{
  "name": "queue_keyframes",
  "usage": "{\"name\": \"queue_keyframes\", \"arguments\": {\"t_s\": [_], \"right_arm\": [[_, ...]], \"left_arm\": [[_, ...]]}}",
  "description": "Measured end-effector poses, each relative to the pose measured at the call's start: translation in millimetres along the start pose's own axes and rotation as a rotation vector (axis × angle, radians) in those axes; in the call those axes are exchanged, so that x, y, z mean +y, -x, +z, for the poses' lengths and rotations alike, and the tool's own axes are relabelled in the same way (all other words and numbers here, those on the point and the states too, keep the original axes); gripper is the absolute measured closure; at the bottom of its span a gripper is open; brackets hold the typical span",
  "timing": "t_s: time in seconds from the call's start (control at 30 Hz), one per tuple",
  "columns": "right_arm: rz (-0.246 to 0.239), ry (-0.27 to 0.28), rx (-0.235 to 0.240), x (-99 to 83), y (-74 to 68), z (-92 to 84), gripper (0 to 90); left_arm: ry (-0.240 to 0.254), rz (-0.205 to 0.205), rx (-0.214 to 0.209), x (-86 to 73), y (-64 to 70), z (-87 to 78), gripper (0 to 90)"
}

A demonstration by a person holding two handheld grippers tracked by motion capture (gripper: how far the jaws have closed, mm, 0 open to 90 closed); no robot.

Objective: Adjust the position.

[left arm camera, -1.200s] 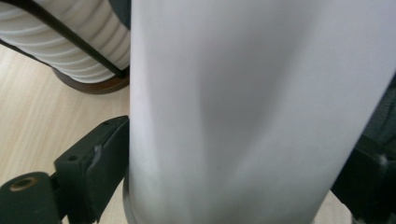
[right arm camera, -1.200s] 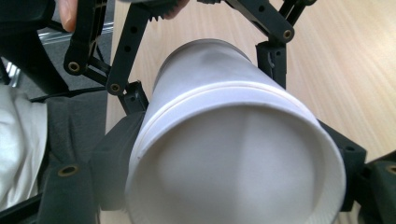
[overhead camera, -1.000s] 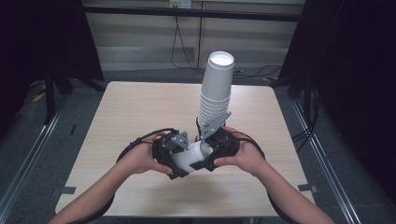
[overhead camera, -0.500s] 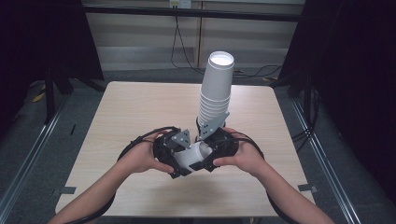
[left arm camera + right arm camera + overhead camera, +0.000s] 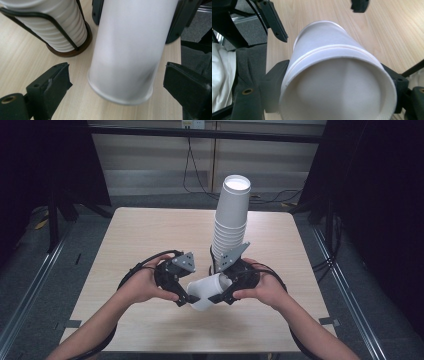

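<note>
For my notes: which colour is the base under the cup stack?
Dark brown base, clearest in the left gripper view.

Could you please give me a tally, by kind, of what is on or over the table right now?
Loose white paper cup, held between the grippers: 1
Stack of white cups in a wire holder on a brown base: 1
Hand-held grippers: 2, the left gripper and the right gripper
Total: 4

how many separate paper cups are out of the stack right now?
1, maybe 2 nested: the loose cup lies between the right hand-held gripper and left hand-held gripper. A seam near its rim hints at a second. The rest stay stacked.
</note>
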State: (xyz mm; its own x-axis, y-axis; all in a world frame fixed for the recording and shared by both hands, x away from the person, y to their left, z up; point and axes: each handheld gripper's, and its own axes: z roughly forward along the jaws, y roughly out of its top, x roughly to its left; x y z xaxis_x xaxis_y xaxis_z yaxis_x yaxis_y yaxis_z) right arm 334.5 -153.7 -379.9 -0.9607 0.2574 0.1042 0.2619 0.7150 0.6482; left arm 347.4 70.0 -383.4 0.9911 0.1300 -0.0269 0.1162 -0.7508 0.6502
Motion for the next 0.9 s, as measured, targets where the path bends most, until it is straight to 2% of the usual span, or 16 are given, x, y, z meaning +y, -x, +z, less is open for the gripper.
{"name": "queue_keyframes", "arguments": {"t_s": [0.1,0.13,0.2,0.23,0.33,0.4,0.47,0.5,0.67,0.9], "right_arm": [[0.003,0.017,-0.01,-1.3,0.9,-4.2,21.9],[0.012,0.016,-0.012,-1.9,1.0,-5.9,22.0],[0.016,0.028,-0.016,-3.2,2.1,-8.1,22.0],[0.022,0.033,-0.017,-3.7,2.4,-8.8,22.0],[0.022,0.04,-0.018,-3.7,3.1,-11.0,22.0],[0.025,0.042,-0.021,-3.2,2.8,-13.4,22.0],[0.021,0.053,-0.025,-3.0,3.3,-15.2,22.0],[0.022,0.056,-0.025,-2.6,3.2,-16.4,22.0],[0.027,0.061,-0.03,-2.4,4.0,-17.1,21.9],[0.025,0.073,-0.023,0.8,3.2,-15.9,21.8]], "left_arm": [[-0.002,-0.01,-0.003,-7.9,-1.9,-0.1,6.7],[0.011,-0.022,0.005,-10.9,-2.1,0.9,6.7],[0.001,-0.035,-0.005,-15.7,-4.5,0.3,6.7],[0.013,-0.047,0.01,-18.6,-4.4,2.0,6.7],[0.022,-0.067,0.012,-27.5,-6.4,5.7,6.7],[0.032,-0.091,-0.008,-33.6,-7.3,9.2,6.7],[0.033,-0.087,-0.012,-38.2,-7.8,12.6,6.8],[0.043,-0.099,-0.019,-40.4,-6.5,15.9,6.7],[0.072,-0.103,-0.043,-40.8,-3.9,20.1,6.8],[0.077,-0.099,-0.043,-38.0,-2.3,25.9,6.8]]}}
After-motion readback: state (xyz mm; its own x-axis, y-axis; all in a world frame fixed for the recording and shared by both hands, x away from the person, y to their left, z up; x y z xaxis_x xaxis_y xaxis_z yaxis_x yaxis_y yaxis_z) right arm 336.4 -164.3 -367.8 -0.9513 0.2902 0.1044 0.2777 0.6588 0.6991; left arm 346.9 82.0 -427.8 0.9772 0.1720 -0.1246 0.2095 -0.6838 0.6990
